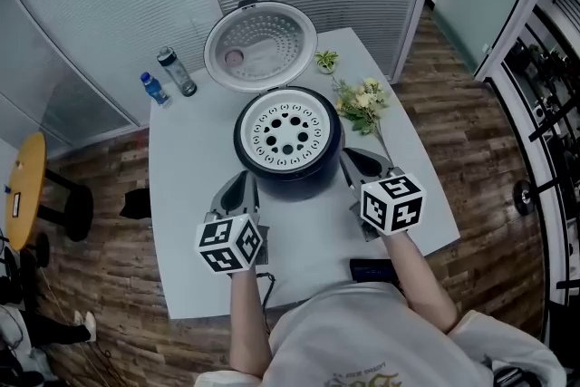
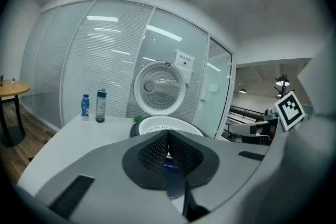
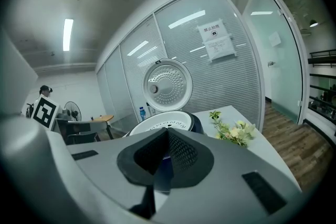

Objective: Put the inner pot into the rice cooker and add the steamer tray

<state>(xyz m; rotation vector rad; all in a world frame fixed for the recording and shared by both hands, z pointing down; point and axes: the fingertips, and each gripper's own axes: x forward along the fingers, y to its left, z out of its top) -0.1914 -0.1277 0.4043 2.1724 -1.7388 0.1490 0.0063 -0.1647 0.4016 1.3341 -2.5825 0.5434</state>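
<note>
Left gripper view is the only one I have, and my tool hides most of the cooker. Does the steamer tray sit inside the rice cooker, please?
Observer: Yes. In the head view, the white steamer tray, with its round holes, sits in the top of the rice cooker.
Operator: What lies to the right of the cooker?
Observer: A sprig of flowers lies on the table, close beside the cooker.
Operator: Is the right tool holding anything?
Observer: No. The right tool has its jaws together, with nothing between them.
</note>
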